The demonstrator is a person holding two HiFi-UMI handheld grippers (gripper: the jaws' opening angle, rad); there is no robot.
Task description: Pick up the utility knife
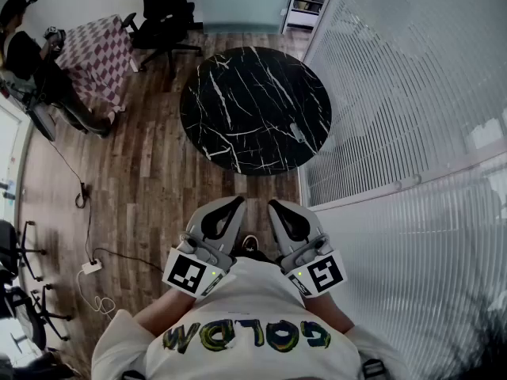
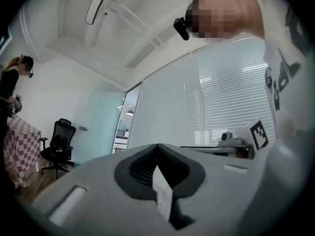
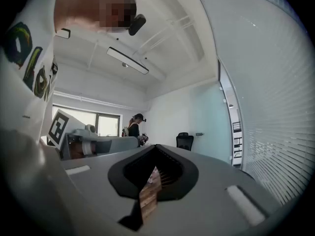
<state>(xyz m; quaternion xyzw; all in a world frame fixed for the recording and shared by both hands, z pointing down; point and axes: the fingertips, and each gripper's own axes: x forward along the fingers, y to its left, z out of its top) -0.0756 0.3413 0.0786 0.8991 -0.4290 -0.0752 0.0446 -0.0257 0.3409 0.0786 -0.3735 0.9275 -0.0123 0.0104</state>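
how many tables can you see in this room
2. A round black marble table sits in the middle of the head view, and a table with a checkered cloth stands at the upper left. Others may be out of view.

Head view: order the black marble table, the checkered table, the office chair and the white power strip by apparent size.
Largest: black marble table.
Next: checkered table and office chair, too alike to rank.
Smallest: white power strip.
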